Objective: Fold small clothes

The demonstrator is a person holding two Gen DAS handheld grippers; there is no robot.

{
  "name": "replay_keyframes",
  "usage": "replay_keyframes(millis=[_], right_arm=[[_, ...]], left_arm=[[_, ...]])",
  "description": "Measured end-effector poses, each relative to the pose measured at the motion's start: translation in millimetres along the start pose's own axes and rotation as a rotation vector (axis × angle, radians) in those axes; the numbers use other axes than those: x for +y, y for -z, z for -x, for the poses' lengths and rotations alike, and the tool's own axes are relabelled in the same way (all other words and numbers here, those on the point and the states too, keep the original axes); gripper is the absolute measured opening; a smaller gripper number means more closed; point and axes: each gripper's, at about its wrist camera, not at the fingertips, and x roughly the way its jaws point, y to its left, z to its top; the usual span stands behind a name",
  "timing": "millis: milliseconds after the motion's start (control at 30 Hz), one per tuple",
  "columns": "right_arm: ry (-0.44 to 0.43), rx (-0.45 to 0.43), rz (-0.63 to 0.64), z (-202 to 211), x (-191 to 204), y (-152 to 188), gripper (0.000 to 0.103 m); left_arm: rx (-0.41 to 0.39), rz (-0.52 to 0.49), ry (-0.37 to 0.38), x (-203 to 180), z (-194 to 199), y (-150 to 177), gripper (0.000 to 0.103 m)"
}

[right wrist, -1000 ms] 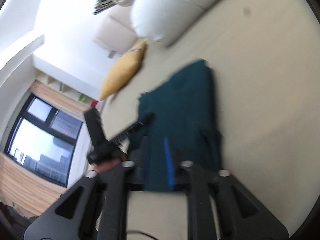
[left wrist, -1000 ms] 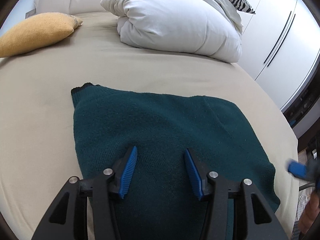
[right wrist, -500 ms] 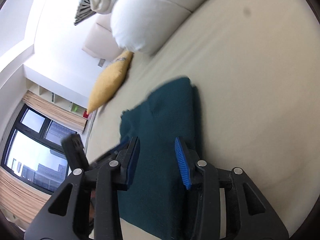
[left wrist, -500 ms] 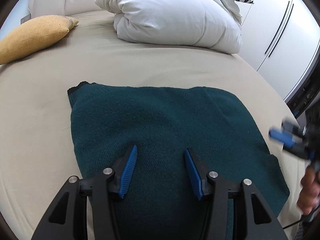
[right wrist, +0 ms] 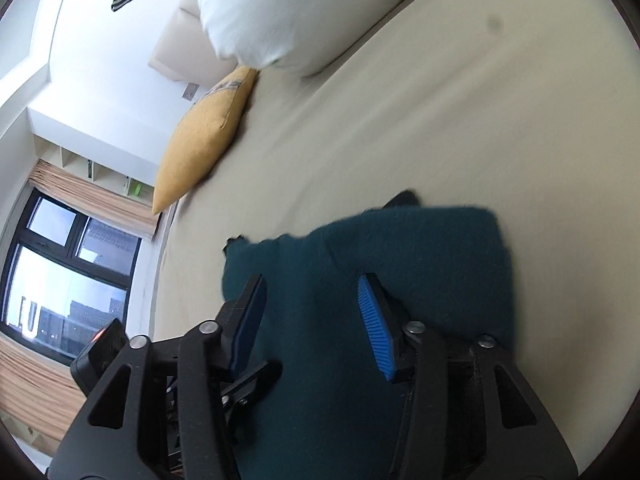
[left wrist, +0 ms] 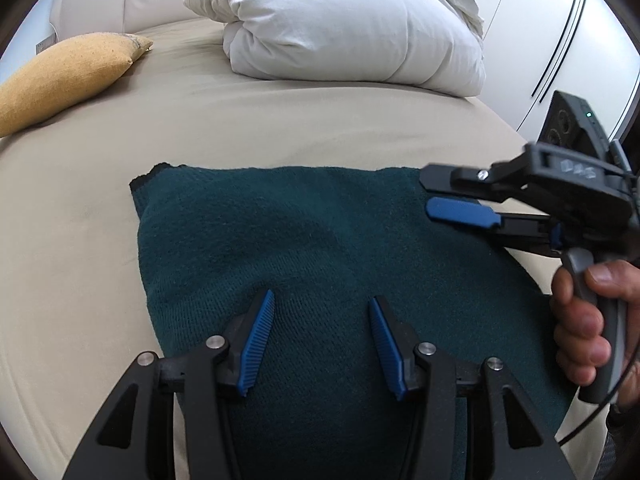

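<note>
A dark teal knitted garment lay spread flat on the beige bed, already doubled into a rough rectangle, so the step in hand looked like a further fold. The left gripper hovered over the near part of the cloth, its blue ribbed pads apart with nothing between them. The right gripper, held in a hand, reached in from the right above the garment's far right corner; its fingers stood apart too, gripping nothing, as its own view confirmed. The next move probably called for each gripper to drop onto an edge, pinch through both layers, and carry that edge across without dragging the layer beneath.

The knit looked thick and coarse, with a darker trim at the far left corner, likely limp yet heavy enough to hold a crease. The sheet was smooth and taut. Beyond sat a puffy white duvet and a mustard cushion of grainy weave
</note>
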Motion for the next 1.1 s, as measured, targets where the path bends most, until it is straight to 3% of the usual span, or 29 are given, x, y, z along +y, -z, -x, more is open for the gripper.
replay_keyframes(millis=[100,267,333,433,500,567,600,633,700,800,867,1000,1067,1100], right_arm=[[0.020,-0.023,-0.031,7,-19,-5,0.014],[-0.014,-0.119,-0.129,30,-50,3,0.011],[0.025,-0.157,-0.163,44,-57,8,0.015],[0.102,-0.221,-0.115,79,-40,25,0.023],[0.046,-0.231,-0.062,95,-18,41,0.025],[-0.024,-0.206,0.001,106,4,64,0.041],[-0.042,-0.187,0.026,108,11,74,0.055],[-0.064,-0.161,0.055,108,18,86,0.059],[-0.112,-0.089,0.091,102,23,108,0.061],[-0.056,0.012,0.062,83,1,132,0.060],[-0.080,-0.025,0.062,92,-9,140,0.058],[-0.021,-0.029,0.021,127,-16,145,0.059],[-0.006,-0.068,0.026,152,-18,145,0.061],[-0.003,-0.101,0.027,166,-20,143,0.068]], left_arm=[[0.006,0.008,0.012,1,-1,0,0.052],[0.011,0.024,0.038,5,-1,0,0.052],[0.020,0.041,0.055,8,0,-2,0.052],[0.020,0.092,0.097,14,8,-3,0.051],[0.002,0.161,0.143,22,23,0,0.050],[-0.013,0.213,0.138,26,45,9,0.048],[-0.024,0.222,0.133,24,58,15,0.048],[-0.044,0.218,0.131,21,71,22,0.048],[-0.058,0.179,0.117,6,88,44,0.048],[-0.031,0.083,0.045,-16,82,70,0.048],[-0.044,0.087,0.039,-15,86,77,0.049],[-0.076,0.152,0.061,-6,112,77,0.050],[-0.139,0.174,0.036,5,129,81,0.062],[-0.159,0.206,0.037,13,132,84,0.074]])
